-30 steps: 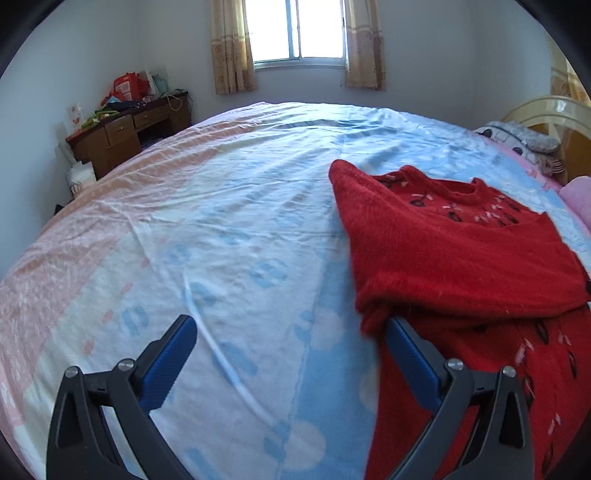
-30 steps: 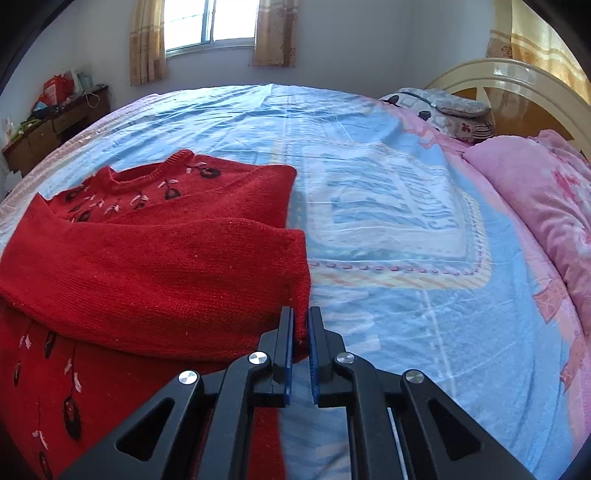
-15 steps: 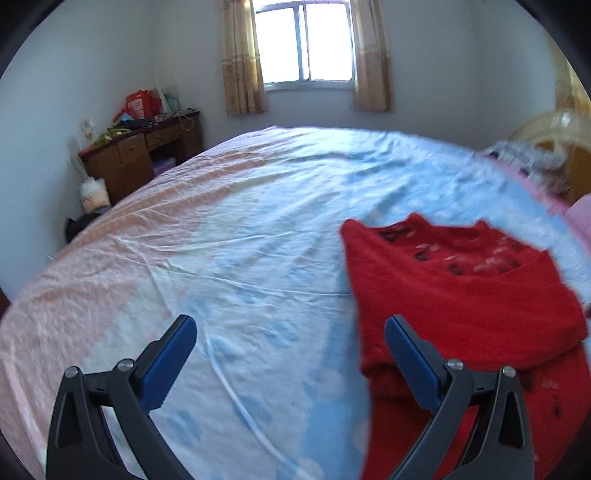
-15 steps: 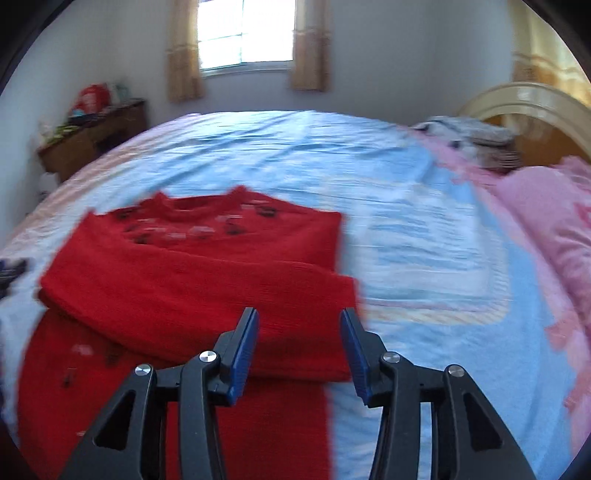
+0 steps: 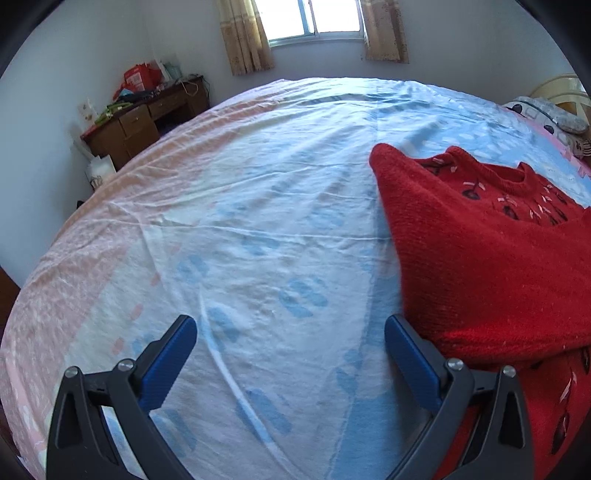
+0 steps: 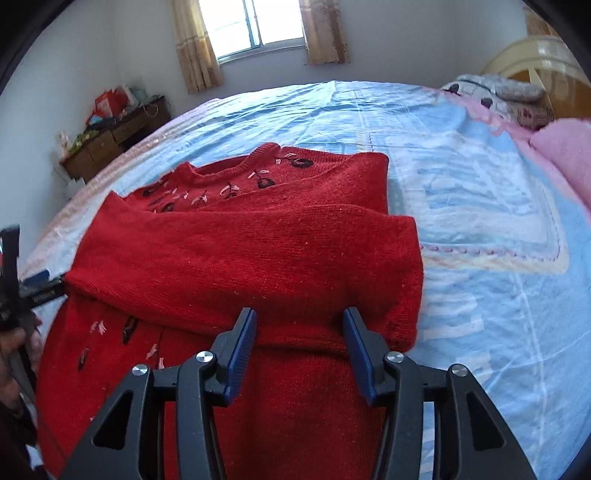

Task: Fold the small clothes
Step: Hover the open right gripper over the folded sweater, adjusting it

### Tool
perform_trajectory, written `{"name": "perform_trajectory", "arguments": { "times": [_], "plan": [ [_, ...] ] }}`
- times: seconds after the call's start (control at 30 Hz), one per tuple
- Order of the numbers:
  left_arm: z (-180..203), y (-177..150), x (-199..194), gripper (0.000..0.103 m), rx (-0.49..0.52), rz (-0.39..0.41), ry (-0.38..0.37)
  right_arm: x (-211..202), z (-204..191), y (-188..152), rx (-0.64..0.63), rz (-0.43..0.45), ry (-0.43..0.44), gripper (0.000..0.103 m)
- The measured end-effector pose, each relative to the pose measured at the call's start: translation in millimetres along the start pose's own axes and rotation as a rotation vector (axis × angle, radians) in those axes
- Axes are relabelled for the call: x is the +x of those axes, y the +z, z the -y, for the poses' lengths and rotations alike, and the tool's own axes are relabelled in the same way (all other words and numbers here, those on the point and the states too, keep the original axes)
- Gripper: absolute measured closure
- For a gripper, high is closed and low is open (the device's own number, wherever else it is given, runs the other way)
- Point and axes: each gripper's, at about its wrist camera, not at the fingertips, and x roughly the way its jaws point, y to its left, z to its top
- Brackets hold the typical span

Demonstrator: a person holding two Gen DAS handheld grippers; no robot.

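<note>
Red knitted sweater [image 6: 258, 258] lay part-folded on the bed [image 5: 258, 221]; left claw [image 5: 291, 354] gaped empty, right claw [image 6: 299, 347] was opening, gripping nothing; desk [image 5: 147, 118] stood well beyond.

Daylight fills a curtained window [image 5: 314, 18] above pale walls; a wooden desk [image 5: 147, 118] (cluttered) stands left.

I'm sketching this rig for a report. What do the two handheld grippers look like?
Both match. The left gripper and right gripper each have two black plastic arms with triangular cut-outs, joined by silver round-headed screws. Each finger carries a flat blue pad with fine ribbing on its inner face. No cables or markings show. At the right view's left edge, the hand on the left gripper is mostly cut off.
</note>
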Motion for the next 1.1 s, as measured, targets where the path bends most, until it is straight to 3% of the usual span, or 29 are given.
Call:
{"name": "perform_trajectory", "arguments": {
  "times": [0.27, 0.43, 0.6, 0.7, 0.77, 0.8, 0.93, 1.1],
  "plan": [
    [-16.0, -16.1, -28.2, 0.000, -0.084, 0.085, -0.071, -9.6, -4.9, -11.7, -0.024, 0.033, -0.006, 0.051],
    [-16.9, -12.0, -39.3, 0.000, -0.121, 0.121, -0.101, -19.7, 9.5, -15.6, 0.069, 0.047, 0.069, 0.051],
    [-1.8, 9.6, -39.2, 0.000, -0.056, 0.159, -0.069, -36.5, 31.2, -10.1, 0.158, 0.130, 0.032, 0.051],
    [14.7, 16.8, -24.9, 0.000, 0.003, 0.128, -0.029, -40.0, 38.7, -9.7, 0.187, 0.153, 0.003, 0.051],
    [23.6, 15.1, -5.2, 0.000, 0.065, 0.076, 0.089, -40.1, 41.7, -11.8, 0.194, 0.156, -0.004, 0.050],
    [21.1, 14.7, 1.2, 0.000, 0.053, 0.047, 0.105, -39.8, 42.9, -13.1, 0.195, 0.157, -0.002, 0.050],
    [0.6, 15.0, 17.1, 0.000, -0.029, -0.041, 0.065, -43.6, 43.1, -17.7, 0.187, 0.181, 0.017, 0.050],
    [-3.0, 12.4, 10.7, 0.000, -0.033, -0.008, 0.012, -52.9, 30.3, -10.7, 0.154, 0.225, 0.040, 0.049]
  ]
}}
